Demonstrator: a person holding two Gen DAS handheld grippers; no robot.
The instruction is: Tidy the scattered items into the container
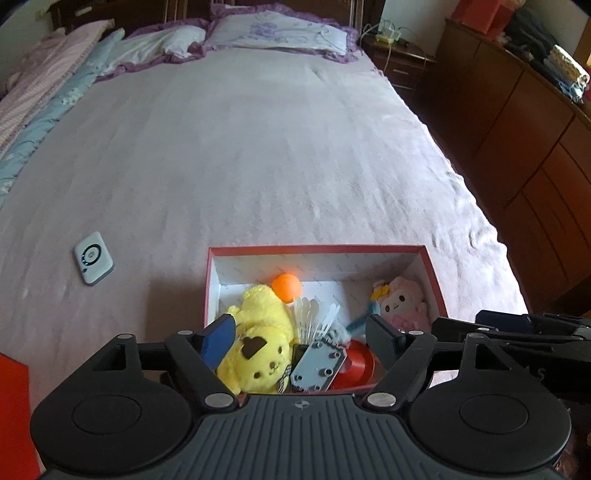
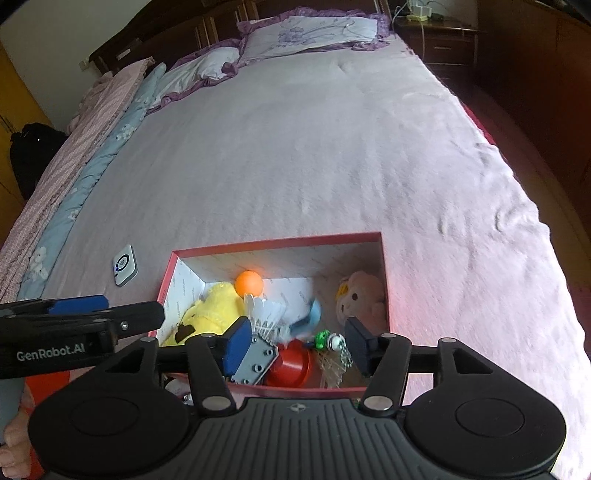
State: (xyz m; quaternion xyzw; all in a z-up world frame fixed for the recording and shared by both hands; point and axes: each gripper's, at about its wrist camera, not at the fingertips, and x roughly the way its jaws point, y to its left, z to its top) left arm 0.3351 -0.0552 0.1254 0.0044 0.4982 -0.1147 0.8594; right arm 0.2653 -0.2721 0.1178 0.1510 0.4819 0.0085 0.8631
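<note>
A red box (image 1: pixel 321 250) with a white lining sits on the bed's near end. Inside lie a yellow plush (image 1: pixel 258 332), an orange ball (image 1: pixel 286 287), a shuttlecock (image 1: pixel 310 314), a pink plush (image 1: pixel 402 302), a grey screwed plate (image 1: pixel 319 367) and a red round piece (image 1: pixel 356 365). My left gripper (image 1: pixel 301 343) hangs open over the box's near half, its pads touching nothing. My right gripper (image 2: pixel 299 345) is open above the same box (image 2: pixel 277 242), over the red piece (image 2: pixel 291 363). A white small device (image 1: pixel 93 258) lies on the sheet left of the box.
Pillows (image 1: pixel 280 31) are at the bed's head, and folded quilts (image 1: pixel 44 92) run along its left side. A nightstand (image 1: pixel 402 62) and wooden cabinets (image 1: pixel 517 129) line the right. A red flat piece (image 1: pixel 13 406) is at the near left. A hand (image 2: pixel 14 435) shows bottom left.
</note>
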